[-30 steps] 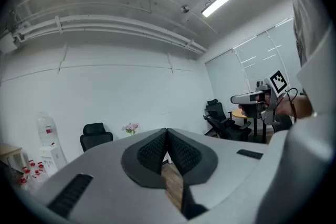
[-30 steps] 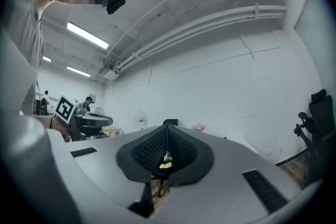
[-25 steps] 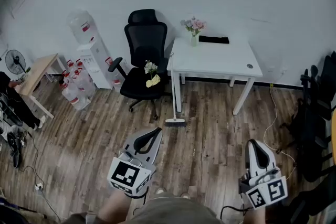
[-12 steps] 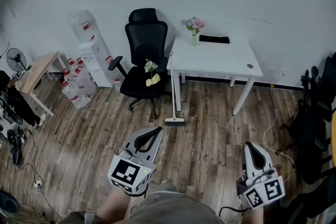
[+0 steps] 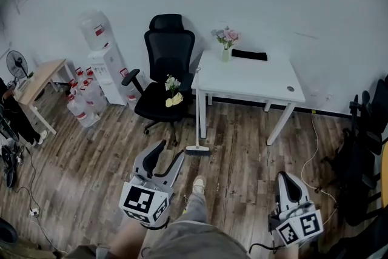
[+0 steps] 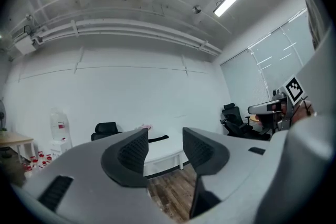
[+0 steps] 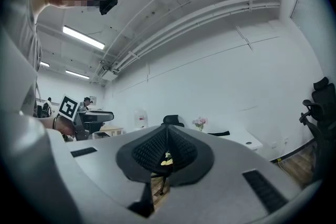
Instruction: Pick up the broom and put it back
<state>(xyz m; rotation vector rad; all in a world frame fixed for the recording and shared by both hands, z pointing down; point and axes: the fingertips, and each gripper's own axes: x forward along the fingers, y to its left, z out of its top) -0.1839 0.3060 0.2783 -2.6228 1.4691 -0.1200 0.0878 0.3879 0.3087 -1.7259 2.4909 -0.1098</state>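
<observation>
The broom [image 5: 197,150] stands upright, its handle leaning on the left leg of the white table [image 5: 267,79] and its pale head on the wood floor. My left gripper [image 5: 165,158] hovers low in the head view, short of the broom head and a little to its left. Its jaws are opening, with nothing between them. In the left gripper view the left gripper [image 6: 164,147] looks level at the table. My right gripper [image 5: 289,180] is at the lower right, far from the broom, shut and empty; the right gripper view shows its pads [image 7: 166,148] pressed together.
A black office chair [image 5: 168,63] with flowers [image 5: 172,91] on its seat stands left of the broom. A vase [image 5: 226,40] sits on the table. A water dispenser [image 5: 104,54] and bottles [image 5: 82,101] stand farther left. Black chairs [image 5: 367,142] crowd the right edge. A foot [image 5: 197,184] is ahead of me.
The left gripper's jaws have gone from shut to wide apart. Both grippers have shifted lower in the view, and a foot has stepped forward toward the broom.
</observation>
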